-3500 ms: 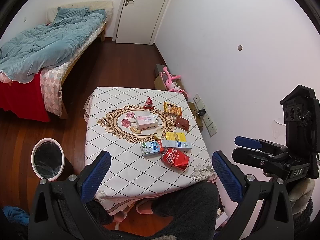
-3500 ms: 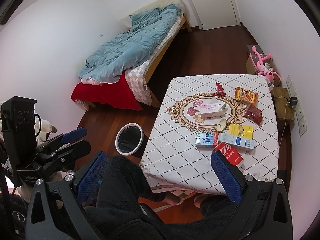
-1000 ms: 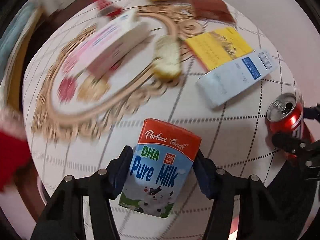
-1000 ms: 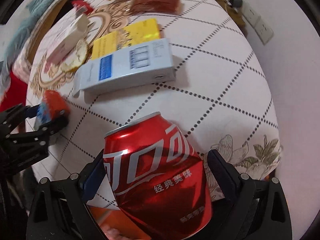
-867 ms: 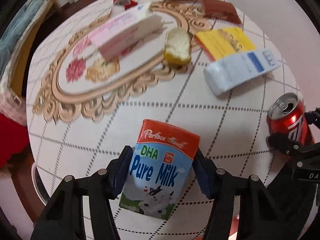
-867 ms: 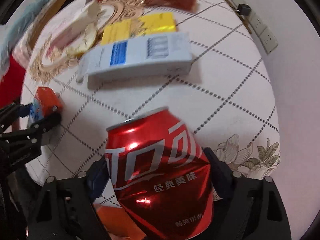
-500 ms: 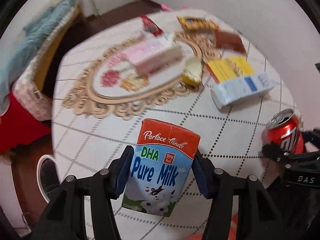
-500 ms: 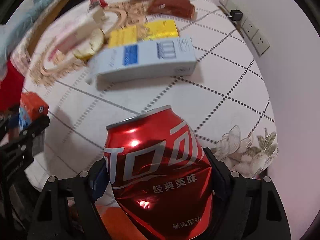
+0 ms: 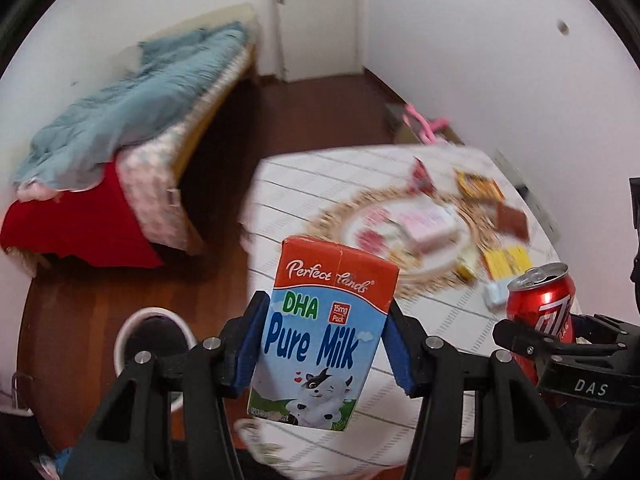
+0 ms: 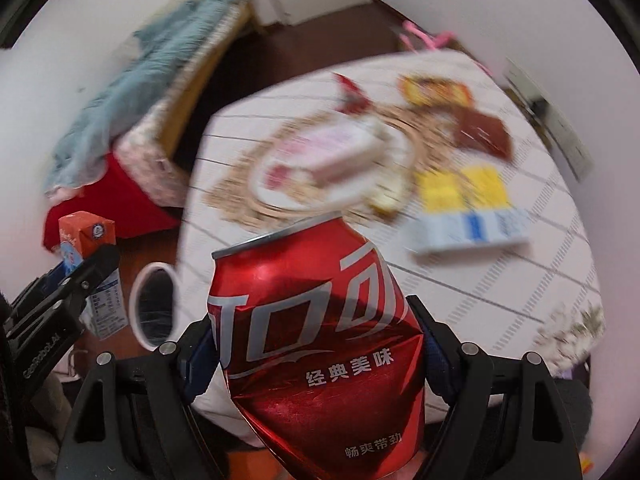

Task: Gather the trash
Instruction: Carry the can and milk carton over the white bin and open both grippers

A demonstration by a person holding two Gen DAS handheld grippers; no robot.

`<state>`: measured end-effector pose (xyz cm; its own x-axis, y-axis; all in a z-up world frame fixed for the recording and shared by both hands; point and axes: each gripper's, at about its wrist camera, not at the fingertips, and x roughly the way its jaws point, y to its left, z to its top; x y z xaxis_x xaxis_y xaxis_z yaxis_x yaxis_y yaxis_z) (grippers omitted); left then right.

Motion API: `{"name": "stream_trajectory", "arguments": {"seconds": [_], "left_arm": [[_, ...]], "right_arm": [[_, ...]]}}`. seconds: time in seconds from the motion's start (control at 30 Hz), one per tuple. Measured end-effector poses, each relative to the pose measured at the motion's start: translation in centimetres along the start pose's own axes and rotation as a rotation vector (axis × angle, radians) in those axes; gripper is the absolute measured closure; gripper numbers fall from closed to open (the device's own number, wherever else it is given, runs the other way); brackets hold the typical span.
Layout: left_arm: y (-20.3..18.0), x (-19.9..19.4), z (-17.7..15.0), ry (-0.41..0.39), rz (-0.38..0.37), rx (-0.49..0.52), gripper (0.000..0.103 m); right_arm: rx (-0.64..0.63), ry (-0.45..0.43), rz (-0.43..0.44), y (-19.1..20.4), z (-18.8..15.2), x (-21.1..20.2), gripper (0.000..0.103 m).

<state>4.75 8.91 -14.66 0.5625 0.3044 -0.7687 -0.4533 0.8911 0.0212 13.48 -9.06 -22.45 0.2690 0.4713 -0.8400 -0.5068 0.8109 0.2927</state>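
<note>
Both claws lifted off table (image 9: pixel 304 184) w/ milk carton (image 9: pixel 320 336), can (image 10: pixel 320 344); bin (image 9: pixel 154 340) below.

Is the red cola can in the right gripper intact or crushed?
Crushed. The red cola can, clamped in the right gripper, shows creased, buckled metal low on its body; its top is already opened.

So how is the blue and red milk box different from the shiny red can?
The blue and red cardboard milk carton is a flat-sided box; the shiny red metal soda can is round. The carton looks undamaged; the can is dented. The left gripper clamps the carton, the right gripper the can.
</note>
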Motion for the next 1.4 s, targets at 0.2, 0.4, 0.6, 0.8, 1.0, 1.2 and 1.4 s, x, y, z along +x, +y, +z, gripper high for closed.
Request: {"name": "stream_trajectory", "arguments": {"seconds": [0.2, 0.4, 0.6, 0.8, 1.0, 1.2, 1.4], "left_arm": [[9.8, -0.2, 0.2, -0.008, 0.062, -0.131, 0.052], [22.0, 4.1, -2.2, 0.105, 0.073, -0.377, 0.052], [32.4, 10.9, -7.0, 0.253, 0.056, -0.606, 0.052], [38.1, 16.2, -11.1, 0.358, 0.071, -0.724, 0.050], [41.8, 17.8, -14.8, 0.432, 0.136, -0.806, 0.005], [42.5, 15.9, -15.8, 0.413, 0.252, -0.773, 0.004], [41.7, 13.7, -16.8, 0.393, 0.338, -0.728, 0.004]], "right_arm": [[-0.113, 0.036, 0.110, 10.7, 2.2, 3.2, 0.018], [-0.192, 0.175, 0.186, 20.3, 3.1, 12.2, 0.018], [-0.237, 0.356, 0.209, 28.4, 1.8, 24.1, 0.018], [-0.268, 0.498, 0.180, 34.2, -0.2, 34.0, 0.018], [-0.308, 0.619, 0.178, 37.9, -1.4, 40.7, 0.017], [-0.360, 0.639, 0.136, 39.0, -2.3, 42.5, 0.000], [-0.464, 0.579, 0.064, 39.2, -4.0, 39.2, 0.000]]}}
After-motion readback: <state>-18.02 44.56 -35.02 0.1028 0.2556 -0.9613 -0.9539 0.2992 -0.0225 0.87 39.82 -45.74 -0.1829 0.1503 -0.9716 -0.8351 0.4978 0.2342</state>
